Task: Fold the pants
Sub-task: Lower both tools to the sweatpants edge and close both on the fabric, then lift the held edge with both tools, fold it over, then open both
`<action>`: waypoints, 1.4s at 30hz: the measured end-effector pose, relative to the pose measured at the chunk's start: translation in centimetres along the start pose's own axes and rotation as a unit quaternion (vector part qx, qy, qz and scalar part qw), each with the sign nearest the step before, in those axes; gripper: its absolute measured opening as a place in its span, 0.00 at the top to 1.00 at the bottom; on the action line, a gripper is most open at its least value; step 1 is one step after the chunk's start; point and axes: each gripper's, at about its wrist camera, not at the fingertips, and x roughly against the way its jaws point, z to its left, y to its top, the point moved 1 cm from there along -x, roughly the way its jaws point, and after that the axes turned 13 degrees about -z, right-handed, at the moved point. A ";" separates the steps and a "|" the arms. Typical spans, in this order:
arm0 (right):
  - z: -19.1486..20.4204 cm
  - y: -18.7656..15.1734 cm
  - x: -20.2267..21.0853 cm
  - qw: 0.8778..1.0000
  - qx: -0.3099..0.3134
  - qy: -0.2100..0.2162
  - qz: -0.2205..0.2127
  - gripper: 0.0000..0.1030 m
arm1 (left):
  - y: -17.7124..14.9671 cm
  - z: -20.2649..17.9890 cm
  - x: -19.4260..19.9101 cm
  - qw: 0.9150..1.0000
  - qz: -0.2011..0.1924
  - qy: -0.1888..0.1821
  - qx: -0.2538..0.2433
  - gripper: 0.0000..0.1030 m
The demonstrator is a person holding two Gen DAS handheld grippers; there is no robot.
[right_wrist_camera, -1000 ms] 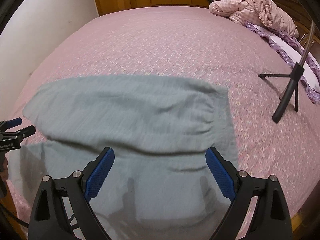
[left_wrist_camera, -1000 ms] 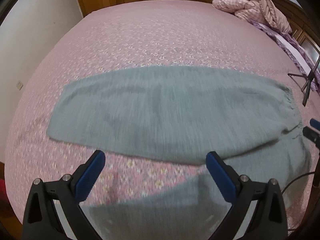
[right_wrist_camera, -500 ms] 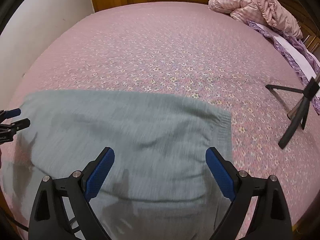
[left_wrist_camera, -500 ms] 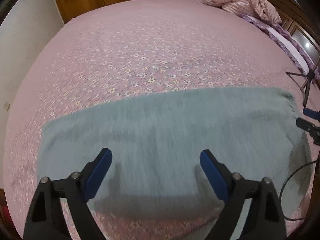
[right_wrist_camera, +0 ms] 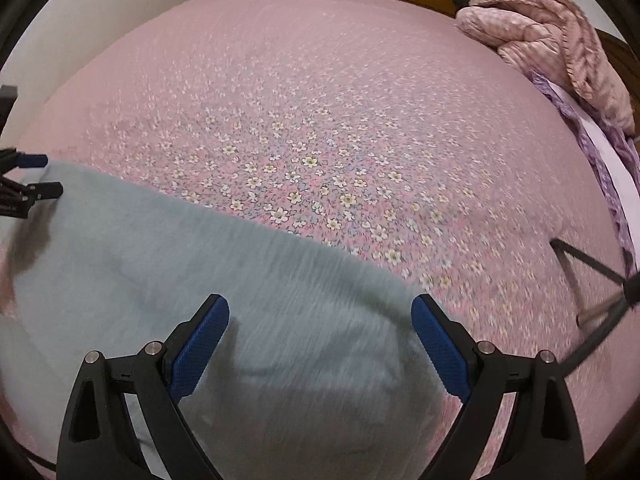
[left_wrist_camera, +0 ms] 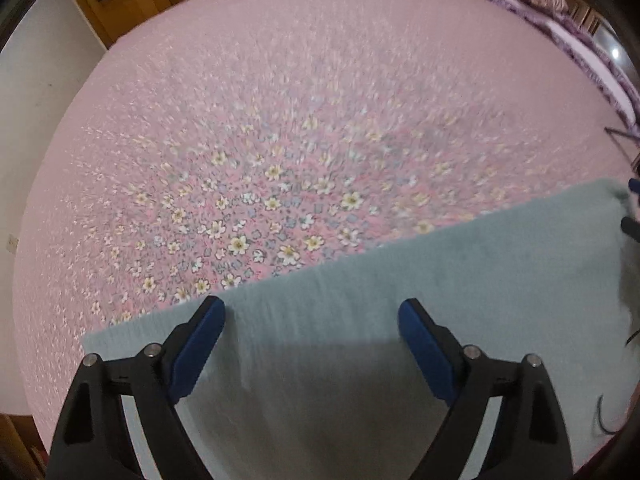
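Grey-green pants (left_wrist_camera: pixel 440 280) lie flat on the pink floral bedspread (left_wrist_camera: pixel 280 120). My left gripper (left_wrist_camera: pixel 312 312) hovers open over the far long edge of the pants, near the leg end, with nothing between its blue pads. In the right wrist view the pants (right_wrist_camera: pixel 160 260) stretch from the left to the waist corner. Over that corner my right gripper (right_wrist_camera: pixel 320 308) stands open, its right pad at the cloth's edge. The left gripper (right_wrist_camera: pixel 44 175) shows at that view's left edge. The right gripper (left_wrist_camera: pixel 631 204) peeks in at the left view's right edge.
A bundled pink quilt (right_wrist_camera: pixel 552 40) lies at the far right of the bed beside purple frilled bedding (right_wrist_camera: pixel 608 168). A black tripod (right_wrist_camera: pixel 592 280) stands on the bed to the right. Wooden cupboards (left_wrist_camera: pixel 132 0) and a white wall line the far and left sides.
Both grippers have moved forward across the pants to their far edge and sunk a little. The left jaws stand slightly narrower than before. The pants lie unmoved.
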 end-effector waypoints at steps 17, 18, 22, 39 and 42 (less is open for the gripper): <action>-0.6 -0.2 -3.4 0.998 0.004 0.060 0.031 0.28 | -0.8 0.9 -0.6 0.999 -0.016 -0.032 0.024 0.24; -0.3 0.1 -3.1 0.997 0.009 0.066 0.029 0.38 | -1.3 0.2 0.2 0.999 -0.019 -0.036 0.022 0.45; 0.4 0.5 -1.9 0.998 0.021 0.055 0.032 0.89 | -1.8 -2.2 1.8 1.000 -0.025 -0.016 0.006 0.93; 1.2 -2.0 11.3 0.993 0.003 0.085 -0.085 0.94 | -5.4 -1.9 14.4 0.986 -0.129 -0.048 0.096 0.98; 1.7 -3.0 13.3 0.991 0.006 0.084 -0.101 0.94 | -7.5 -2.9 17.2 0.983 -0.150 -0.045 0.094 0.98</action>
